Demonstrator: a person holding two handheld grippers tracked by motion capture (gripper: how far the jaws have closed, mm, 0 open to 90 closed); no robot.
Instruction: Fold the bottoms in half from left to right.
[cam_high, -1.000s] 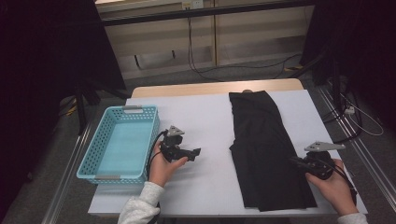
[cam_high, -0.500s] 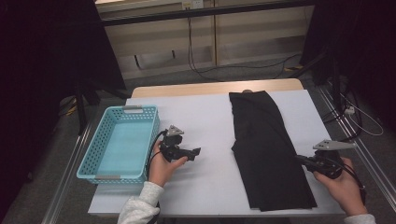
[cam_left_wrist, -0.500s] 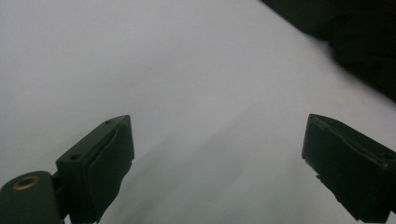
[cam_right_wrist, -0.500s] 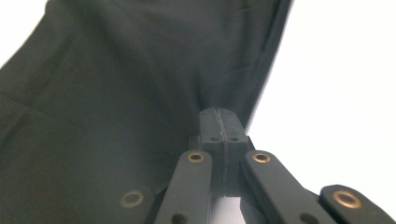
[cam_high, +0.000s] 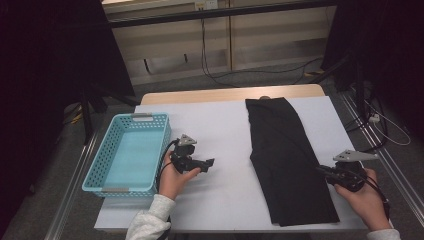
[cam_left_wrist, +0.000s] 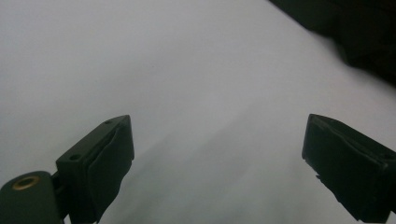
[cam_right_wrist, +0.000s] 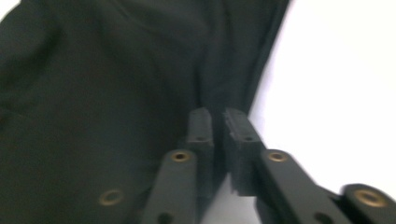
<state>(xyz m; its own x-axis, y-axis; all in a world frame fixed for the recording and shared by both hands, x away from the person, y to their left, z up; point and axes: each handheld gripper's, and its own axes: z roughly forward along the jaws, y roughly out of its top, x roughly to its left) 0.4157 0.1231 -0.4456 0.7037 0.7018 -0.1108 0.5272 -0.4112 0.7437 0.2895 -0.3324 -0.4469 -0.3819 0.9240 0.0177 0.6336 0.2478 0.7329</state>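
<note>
A: Near right first. Right gripper (cam_high: 324, 171) has slid rightward and nearer over the last second; it was over the black garment's (cam_high: 287, 160) right part, now its tips sit at that near right edge.

B: Meaning?

A: My read: it has backed off to line up a pinch on the edge, so a fold or lift has not begun. The cloth lies flat as before.

B: Jaws there?

A: In the right gripper view (cam_right_wrist: 217, 122) they stand together, a hairline gap, nothing visibly between them; garment (cam_right_wrist: 102, 84) just beyond and under the tips.

B: Near left?

A: Left gripper (cam_high: 206, 163) unmoved, resting on the white table (cam_high: 220, 125), pointing right toward the garment. Jaws (cam_left_wrist: 217, 154) wide apart, holding nothing, bare tabletop between them.

B: Farther off?

A: Garment runs from the near right edge to the far edge of the table. Turquoise basket (cam_high: 127, 185) at left, empty.
</note>
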